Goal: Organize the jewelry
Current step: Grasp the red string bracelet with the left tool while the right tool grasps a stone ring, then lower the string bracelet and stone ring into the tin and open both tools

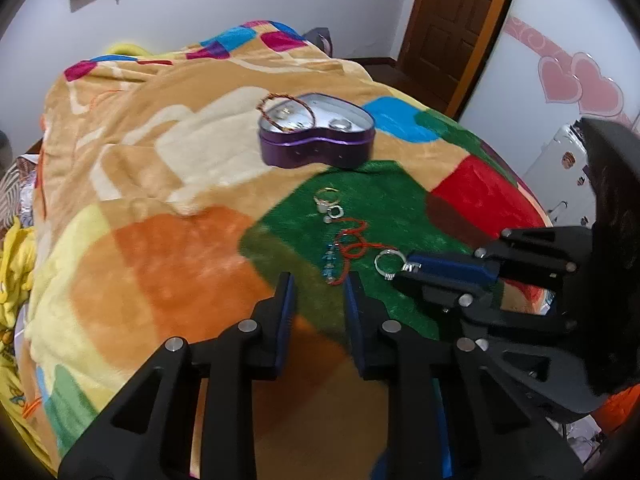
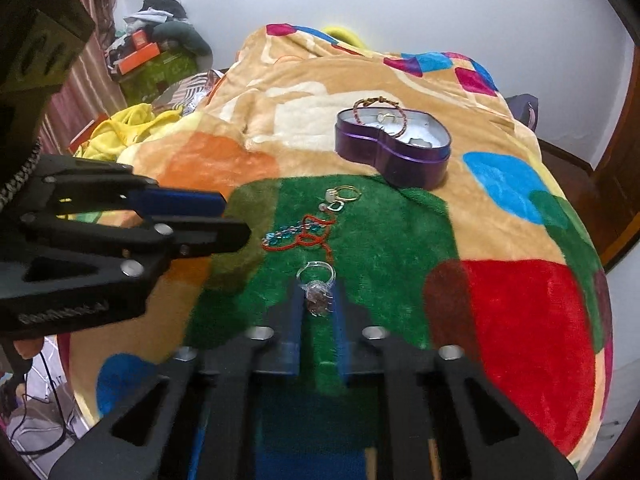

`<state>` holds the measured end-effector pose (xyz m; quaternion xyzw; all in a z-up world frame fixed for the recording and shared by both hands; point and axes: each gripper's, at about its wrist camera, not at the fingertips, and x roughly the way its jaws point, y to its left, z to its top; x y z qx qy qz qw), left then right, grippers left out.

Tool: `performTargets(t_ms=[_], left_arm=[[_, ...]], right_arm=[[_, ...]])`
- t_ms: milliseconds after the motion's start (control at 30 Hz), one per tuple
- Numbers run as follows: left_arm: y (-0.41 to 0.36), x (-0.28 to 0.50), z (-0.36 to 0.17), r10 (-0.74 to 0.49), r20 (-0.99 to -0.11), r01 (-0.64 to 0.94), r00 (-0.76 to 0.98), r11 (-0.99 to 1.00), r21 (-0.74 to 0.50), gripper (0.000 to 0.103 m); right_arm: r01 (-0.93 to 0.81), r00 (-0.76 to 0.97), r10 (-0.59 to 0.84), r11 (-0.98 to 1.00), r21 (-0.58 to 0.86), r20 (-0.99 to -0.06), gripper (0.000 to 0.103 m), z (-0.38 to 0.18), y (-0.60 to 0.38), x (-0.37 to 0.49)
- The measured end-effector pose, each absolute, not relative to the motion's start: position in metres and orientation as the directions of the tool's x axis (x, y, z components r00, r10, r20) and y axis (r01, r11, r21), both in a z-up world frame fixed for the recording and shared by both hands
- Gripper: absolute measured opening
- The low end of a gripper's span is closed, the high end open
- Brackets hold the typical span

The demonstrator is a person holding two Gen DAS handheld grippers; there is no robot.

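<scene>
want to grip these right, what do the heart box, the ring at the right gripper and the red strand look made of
Heart box: looks like thin metal tin, glossy purple outside, bare silvery inside.
Ring between the right gripper fingers: shiny silver-coloured metal, apparently with a clear faceted stone.
Red strand: probably cord or tiny beads; too small to tell.

No readable text anywhere. Embossed lettering on the left claw (image 2: 234, 220) body, lower left of the right wrist view, too blurred to read.

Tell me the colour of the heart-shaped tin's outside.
Purple, on the heart-shaped tin; clearest in the right wrist view.
</scene>
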<state>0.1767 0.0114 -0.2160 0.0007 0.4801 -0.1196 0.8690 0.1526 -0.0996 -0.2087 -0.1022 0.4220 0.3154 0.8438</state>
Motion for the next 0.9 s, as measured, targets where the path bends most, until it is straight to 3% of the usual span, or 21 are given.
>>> performTargets(t_ms=[233, 300, 333, 367, 900], left_arm=[[0.006, 0.191, -0.235, -0.221, -0.853, 0.198, 0.473, 0.97, -0.141, 0.023], [0.005, 0.192, -0.237, -0.216, -0.85, 0.194, 0.481, 0.971, -0.136, 0.018], [0.004, 0.192, -0.236, -0.212, -0.849, 0.196, 0.484, 0.972, -0.132, 0.009], [0.004, 0.191, -0.235, -0.21, -0.846, 0.199, 0.489, 0.972, -0.126, 0.007], [0.009, 0.187, -0.176, -0.192, -0.757, 0.19, 0.625, 0.977, -0.091, 0.007]], right_arm=[[-0.574, 0.487, 0.442, 0.812, 0.106, -0.753, 0.01, -0.2, -0.123, 0.161], [-0.566, 0.495, 0.44, 0.817, 0.107, -0.749, 0.01, -0.198, -0.127, 0.162], [-0.56, 0.5, 0.438, 0.821, 0.106, -0.747, 0.01, -0.197, -0.13, 0.163], [-0.557, 0.503, 0.437, 0.824, 0.107, -0.746, 0.01, -0.196, -0.131, 0.164], [-0.522, 0.569, 0.447, 0.845, 0.117, -0.69, 0.01, -0.166, -0.144, 0.175]])
